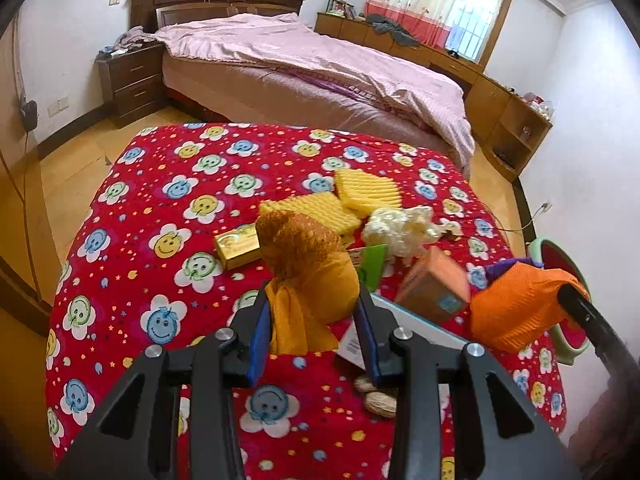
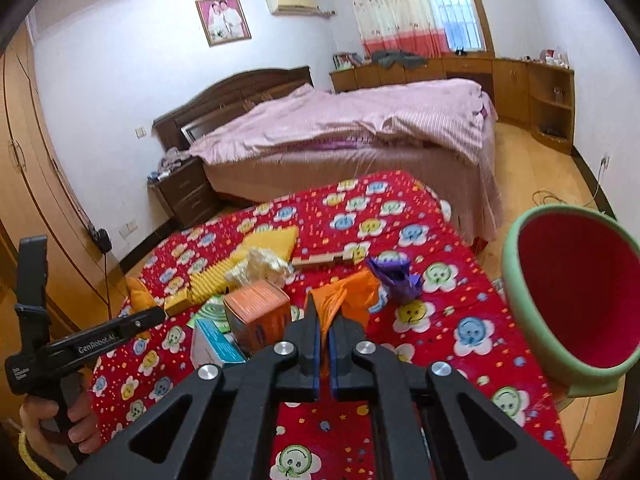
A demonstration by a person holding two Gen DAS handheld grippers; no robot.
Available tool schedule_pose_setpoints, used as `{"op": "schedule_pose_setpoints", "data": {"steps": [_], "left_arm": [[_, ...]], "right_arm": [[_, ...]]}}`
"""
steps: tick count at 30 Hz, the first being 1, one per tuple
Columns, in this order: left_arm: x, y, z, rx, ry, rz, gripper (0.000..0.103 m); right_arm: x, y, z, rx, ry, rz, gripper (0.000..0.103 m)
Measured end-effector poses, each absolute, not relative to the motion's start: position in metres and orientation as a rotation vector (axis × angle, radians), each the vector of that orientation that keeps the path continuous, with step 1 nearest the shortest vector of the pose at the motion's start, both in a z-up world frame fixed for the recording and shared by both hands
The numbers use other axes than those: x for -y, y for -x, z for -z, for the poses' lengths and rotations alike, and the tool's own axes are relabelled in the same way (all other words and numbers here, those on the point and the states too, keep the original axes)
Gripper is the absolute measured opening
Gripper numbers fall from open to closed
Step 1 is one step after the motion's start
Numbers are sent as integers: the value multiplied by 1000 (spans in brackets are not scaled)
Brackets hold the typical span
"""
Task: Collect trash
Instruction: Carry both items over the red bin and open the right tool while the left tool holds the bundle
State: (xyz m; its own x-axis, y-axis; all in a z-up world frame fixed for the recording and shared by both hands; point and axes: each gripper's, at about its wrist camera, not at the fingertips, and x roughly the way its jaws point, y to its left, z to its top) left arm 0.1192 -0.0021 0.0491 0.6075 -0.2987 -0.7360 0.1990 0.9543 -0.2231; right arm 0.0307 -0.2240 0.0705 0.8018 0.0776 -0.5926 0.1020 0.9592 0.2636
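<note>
My left gripper (image 1: 316, 312) is shut on a yellow-orange net bag (image 1: 308, 256), which bulges between the blue pads above the red flowered blanket (image 1: 160, 200). My right gripper (image 2: 324, 320) is shut on an orange bag (image 2: 348, 290); the same orange bag (image 1: 516, 308) shows at the right of the left wrist view. A green-rimmed bin with a red inside (image 2: 516, 292) stands tilted to the right of the blanket, its mouth facing the right gripper. A hand (image 2: 48, 428) grips the left gripper's handle.
Still lying on the blanket are yellow foam sheets (image 1: 360, 196), a white crumpled wad (image 1: 400, 224), a gold box (image 1: 236, 246), an orange carton (image 1: 436, 284), a purple wrapper (image 2: 394, 276), peanuts (image 1: 378, 396) and a wooden strip (image 2: 320, 259). A pink bed (image 1: 320, 68) stands behind.
</note>
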Motion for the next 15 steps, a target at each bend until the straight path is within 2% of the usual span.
{"op": "schedule_pose_setpoints", "data": {"steps": [15], "left_arm": [[56, -102, -87, -838, 90, 467, 39]], "right_arm": [[268, 8, -112, -518, -295, 88, 4]]}}
